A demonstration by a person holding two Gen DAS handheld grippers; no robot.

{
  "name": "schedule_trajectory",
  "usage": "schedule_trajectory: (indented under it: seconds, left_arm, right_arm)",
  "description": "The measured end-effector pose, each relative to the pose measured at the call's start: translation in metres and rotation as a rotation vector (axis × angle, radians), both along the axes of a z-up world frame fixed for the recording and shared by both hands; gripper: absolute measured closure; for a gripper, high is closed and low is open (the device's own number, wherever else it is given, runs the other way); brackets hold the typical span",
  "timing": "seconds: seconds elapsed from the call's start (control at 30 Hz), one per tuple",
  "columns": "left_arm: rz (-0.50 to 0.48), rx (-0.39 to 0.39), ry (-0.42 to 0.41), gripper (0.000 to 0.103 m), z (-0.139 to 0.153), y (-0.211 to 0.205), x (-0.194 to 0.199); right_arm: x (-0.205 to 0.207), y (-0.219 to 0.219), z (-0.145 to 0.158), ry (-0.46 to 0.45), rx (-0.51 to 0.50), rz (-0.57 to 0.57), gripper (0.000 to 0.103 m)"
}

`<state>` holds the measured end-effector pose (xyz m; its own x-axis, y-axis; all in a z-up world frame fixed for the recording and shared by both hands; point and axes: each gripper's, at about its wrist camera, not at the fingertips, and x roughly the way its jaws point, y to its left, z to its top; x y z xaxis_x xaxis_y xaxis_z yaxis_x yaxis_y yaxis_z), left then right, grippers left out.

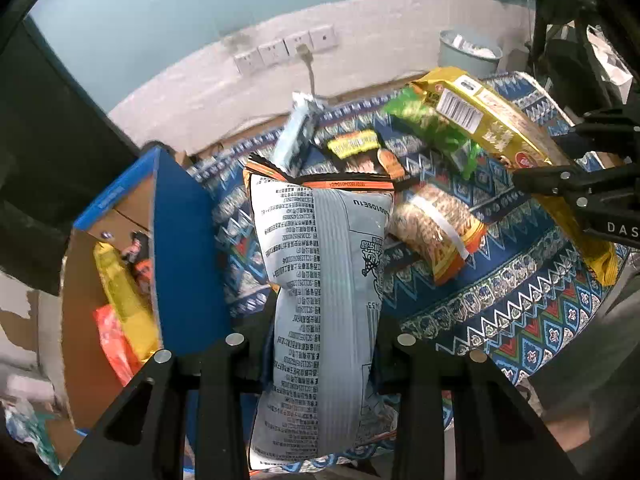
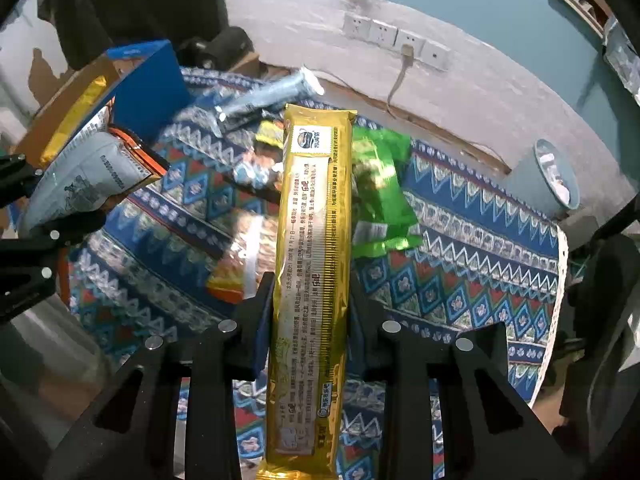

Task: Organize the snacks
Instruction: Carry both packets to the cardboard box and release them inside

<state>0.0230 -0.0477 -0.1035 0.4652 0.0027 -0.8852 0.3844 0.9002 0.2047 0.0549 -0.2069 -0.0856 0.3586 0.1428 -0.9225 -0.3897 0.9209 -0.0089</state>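
Now, through the left wrist, my left gripper is clamped on the grey snack bag, long axis toward twelve; the blue box opens at ten o'clock, nearest this hand. Through the right wrist, my right gripper pinches the gold packet, pointing twelve, box far at ten.

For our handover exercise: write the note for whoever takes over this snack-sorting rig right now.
Left gripper: shut on the grey snack bag.
Right gripper: shut on the long gold packet.
Both are held above the patterned cloth.
Done: a few packets already in the blue cardboard box.
Left: box these two, then the green packet, pale blue packet and the others on the cloth.
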Motion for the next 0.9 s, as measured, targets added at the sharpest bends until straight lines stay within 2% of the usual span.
schedule_trajectory:
  seconds: [0.5, 0.9]
  left_arm:
    - [0.047, -0.025, -0.108, 0.067, 0.049, 0.039, -0.001]
    - [0.127, -0.05, -0.142, 0.067, 0.065, 0.087, 0.001]
  right_arm:
    - [0.006, 0.047, 0.047, -0.051, 0.059, 0.063, 0.072]
    - [0.018, 0.109, 0.066, -0.064, 0.101, 0.145, 0.072]
